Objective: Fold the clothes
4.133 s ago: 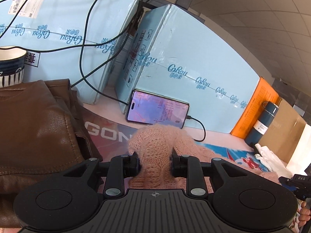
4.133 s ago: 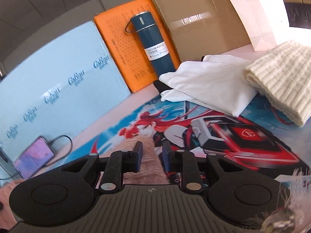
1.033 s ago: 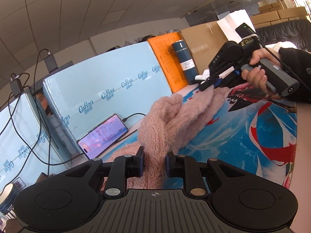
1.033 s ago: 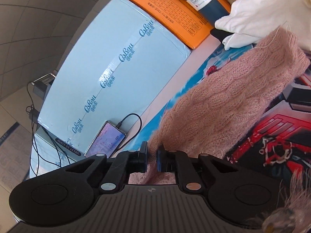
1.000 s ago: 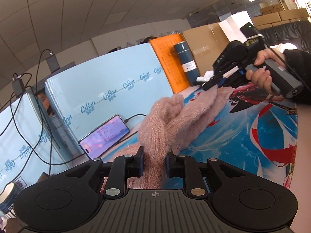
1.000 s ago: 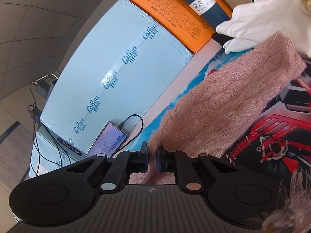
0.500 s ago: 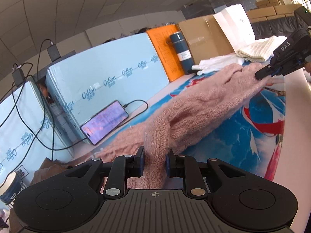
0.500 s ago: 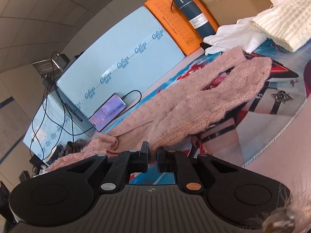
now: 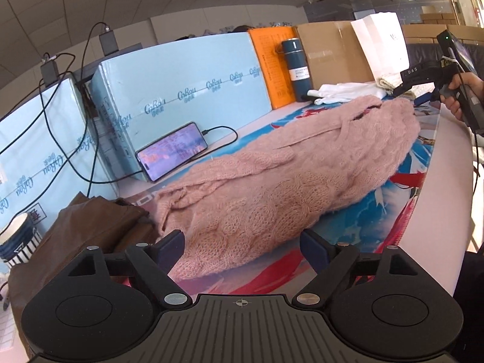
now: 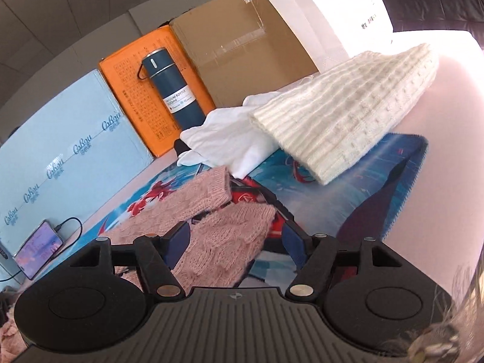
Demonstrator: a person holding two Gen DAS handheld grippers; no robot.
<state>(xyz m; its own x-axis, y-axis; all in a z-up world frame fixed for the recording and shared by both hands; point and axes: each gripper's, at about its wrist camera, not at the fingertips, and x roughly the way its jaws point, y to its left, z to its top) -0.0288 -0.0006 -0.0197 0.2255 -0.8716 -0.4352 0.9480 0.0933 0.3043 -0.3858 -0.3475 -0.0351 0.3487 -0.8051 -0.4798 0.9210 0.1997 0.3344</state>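
On the printed mat that covers the desk (image 9: 447,199), left wrist view: the pink cable-knit sweater (image 9: 302,175) lies stretched lengthwise, laid out flat rather than folded, presumably so its edges can be reached. The left gripper (image 9: 242,243) hovers at its near end, fingers spread wide and holding nothing. A brown leather garment (image 9: 75,233) sits at the left edge. Blue boards (image 9: 187,90) read "CoRou". The right gripper's housing reads "DAS".

Right wrist view: the right gripper (image 10: 234,236) hangs over the sweater's far end, fingers spread, empty. Beyond lie a folded cream ribbed knit (image 10: 348,115) and a white garment (image 10: 224,139), set aside together. The flask (image 10: 174,90) reads "VACUUM BOTTLE 500ml"; the white bag (image 10: 338,3) "MAIQ…".
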